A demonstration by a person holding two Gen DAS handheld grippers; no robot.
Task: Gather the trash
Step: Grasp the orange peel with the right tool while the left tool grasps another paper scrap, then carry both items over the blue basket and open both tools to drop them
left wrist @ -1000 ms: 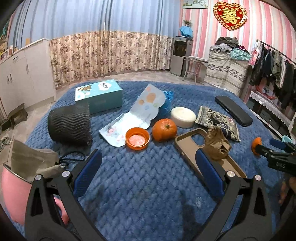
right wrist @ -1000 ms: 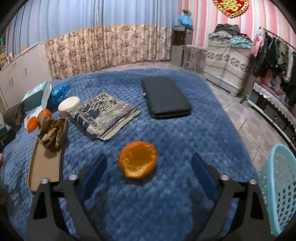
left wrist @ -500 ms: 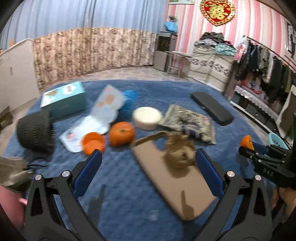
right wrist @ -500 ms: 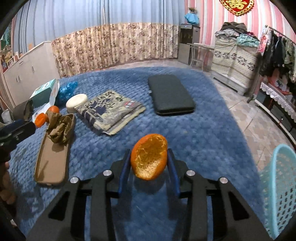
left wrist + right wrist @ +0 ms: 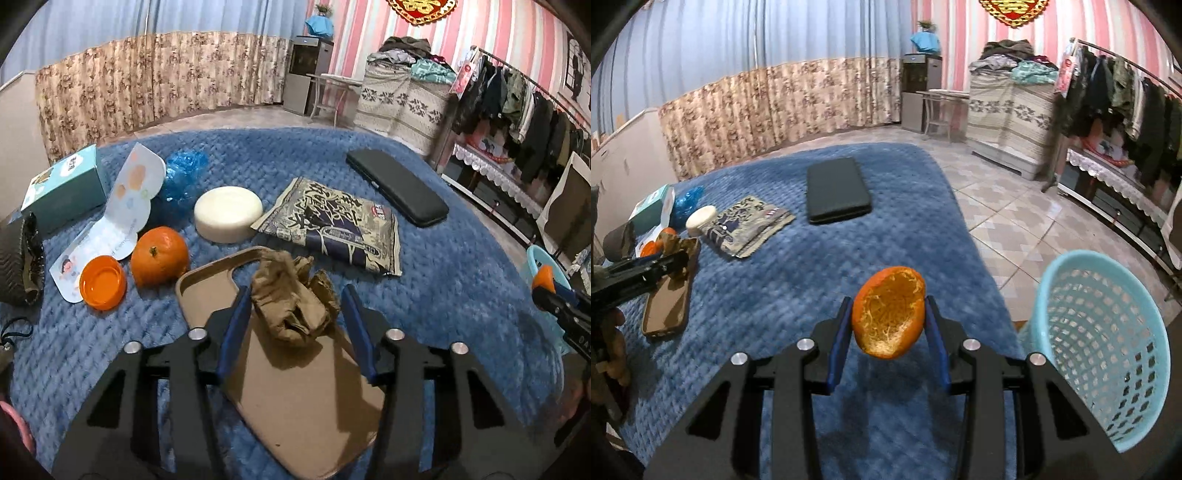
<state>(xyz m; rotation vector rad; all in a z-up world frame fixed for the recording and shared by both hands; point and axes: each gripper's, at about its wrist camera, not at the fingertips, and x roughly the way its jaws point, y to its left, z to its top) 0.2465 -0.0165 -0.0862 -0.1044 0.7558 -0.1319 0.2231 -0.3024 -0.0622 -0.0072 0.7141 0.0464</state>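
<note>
Since a second ago my right gripper (image 5: 888,325) has closed on the orange peel (image 5: 889,312) and lifted it off the blue blanket (image 5: 798,280); it now hangs clamped between my blue pads, hollow side toward the camera, with the light blue basket (image 5: 1108,343) just to its right on the tiled floor. My left gripper (image 5: 295,317) has swung from bare blanket over to the crumpled brown paper (image 5: 293,299), which lies on the tan phone case (image 5: 295,398). The paper sits between my left pads, which have narrowed around it; whether they touch it I cannot tell. A whole orange (image 5: 159,256) and an orange cap (image 5: 102,282) lie to the left.
</note>
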